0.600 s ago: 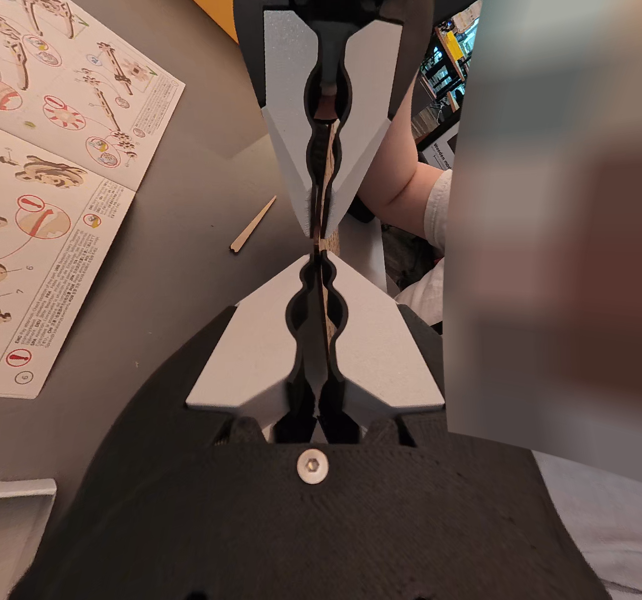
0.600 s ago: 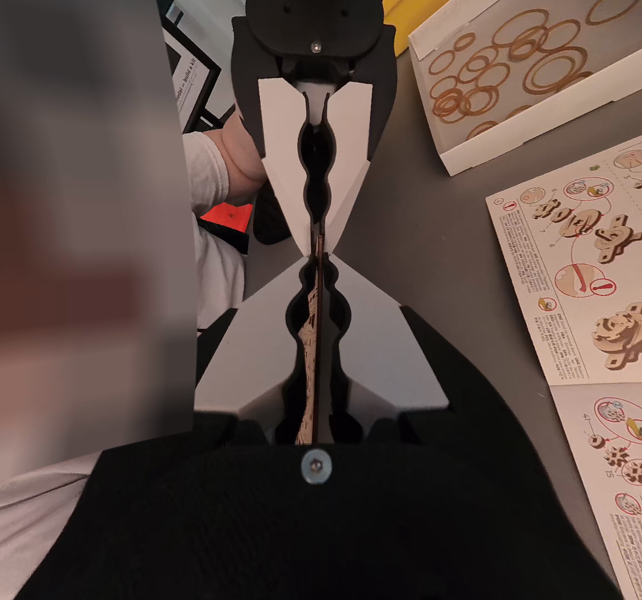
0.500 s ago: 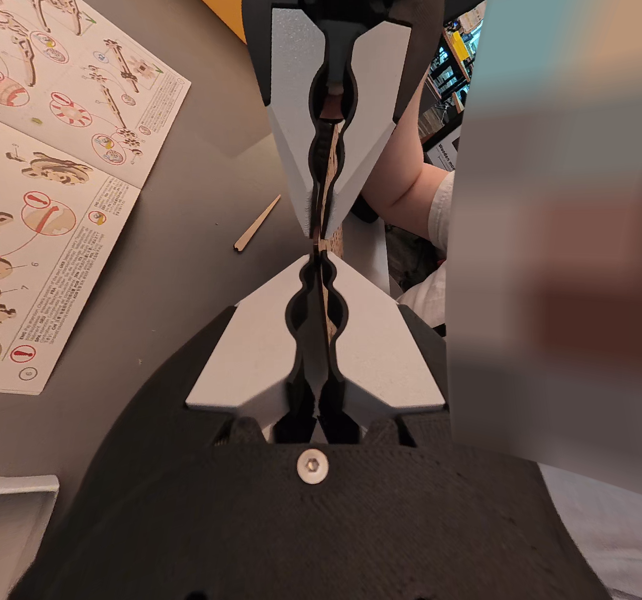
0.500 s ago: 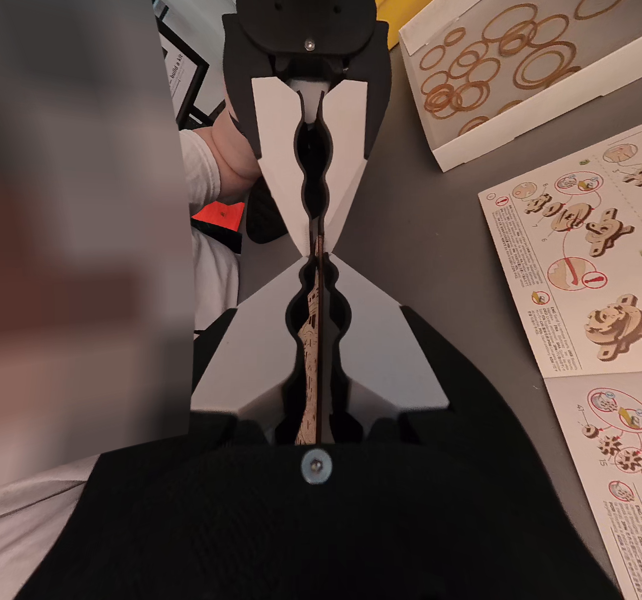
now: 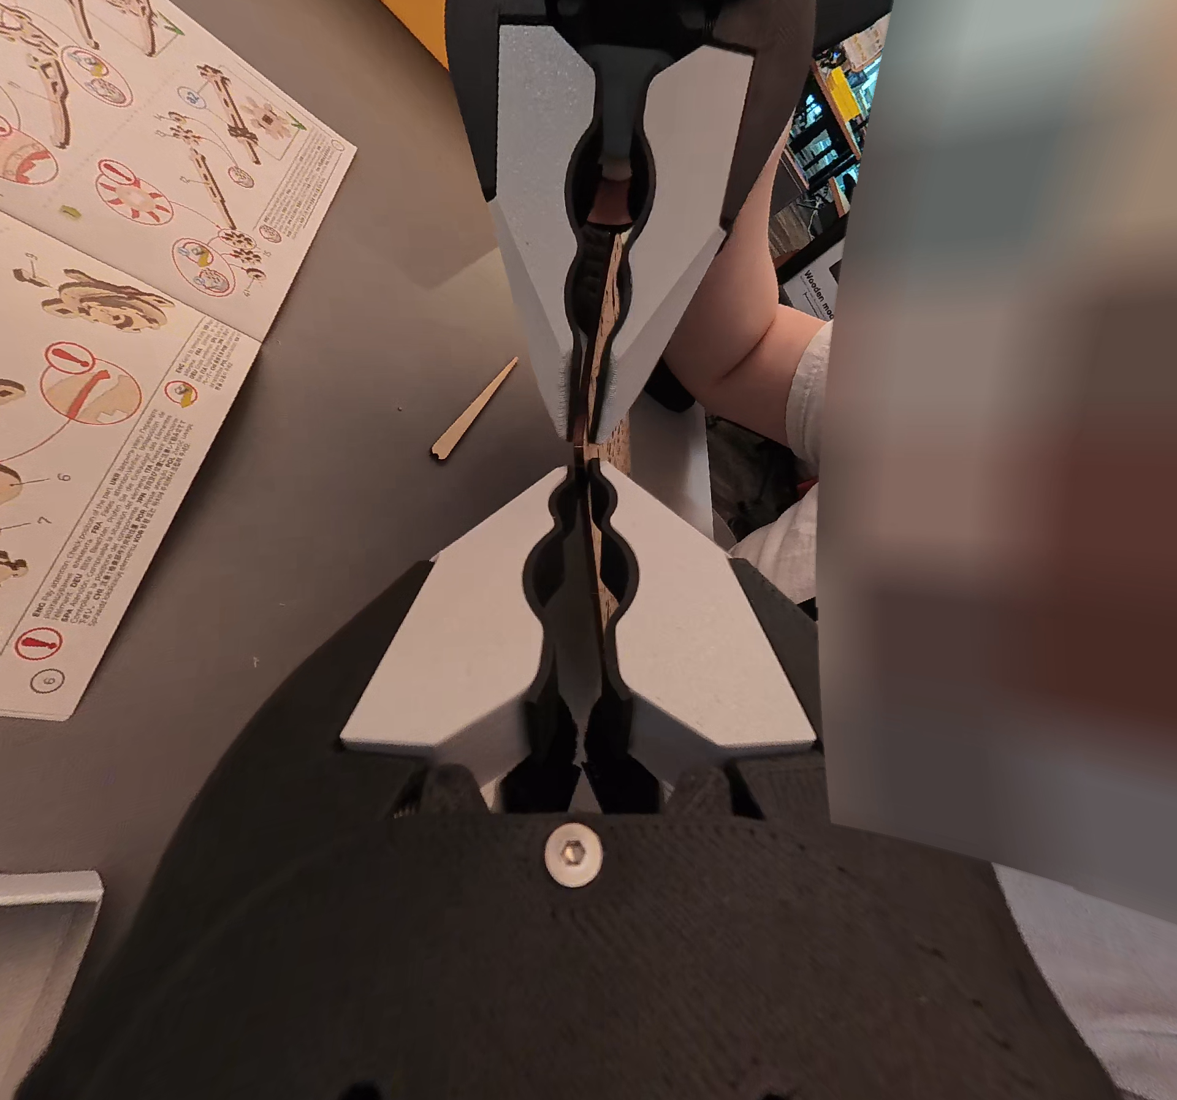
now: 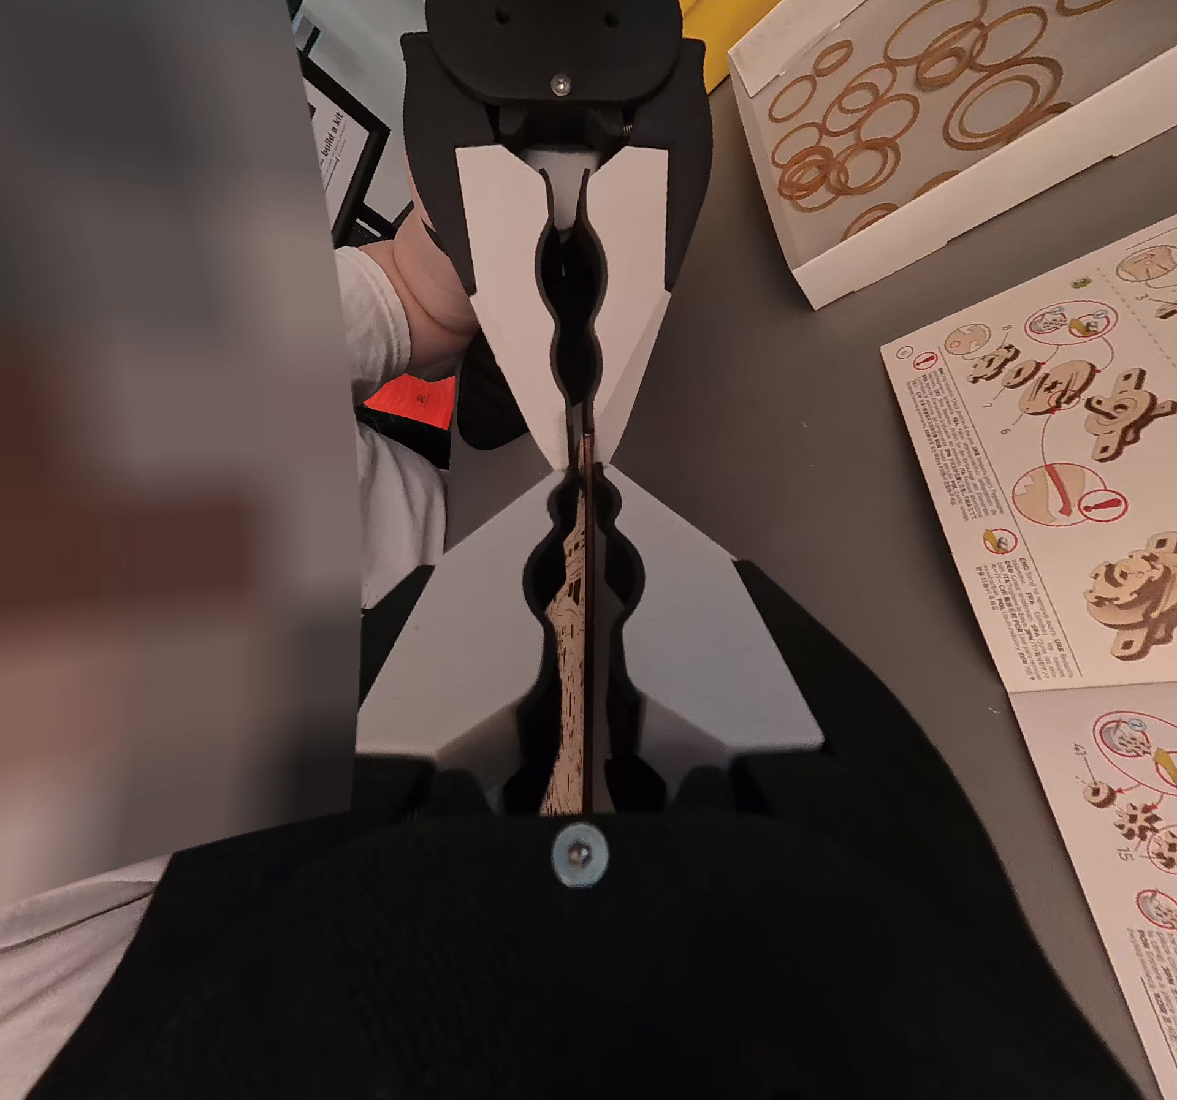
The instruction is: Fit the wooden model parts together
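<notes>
In the left wrist view my left gripper [image 5: 583, 471] is shut on a thin flat wooden part [image 5: 597, 560], seen edge-on. My right gripper [image 5: 584, 433] faces it tip to tip and is shut on a thin wooden part [image 5: 608, 305]. In the right wrist view my right gripper [image 6: 583, 474] grips an engraved wooden sheet [image 6: 569, 655] edge-on. The left gripper [image 6: 576, 455] meets it from above, with a thin wooden edge between its tips. I cannot tell whether this is one piece or two joined. Both are held above the grey table [image 5: 356, 496].
Open instruction sheets lie on the table [image 5: 127, 305] [image 6: 1051, 496]. A loose pointed wooden stick [image 5: 474, 410] lies near the grippers. A white box of wooden rings [image 6: 955, 82] stands at the back. A person's arm [image 5: 745, 337] is close behind. The tips of both grippers are at nearly the same place.
Both grippers stay shut and tip to tip. The pair has drifted slightly over the table; the sheets and the ring box sit a little differently in view.
</notes>
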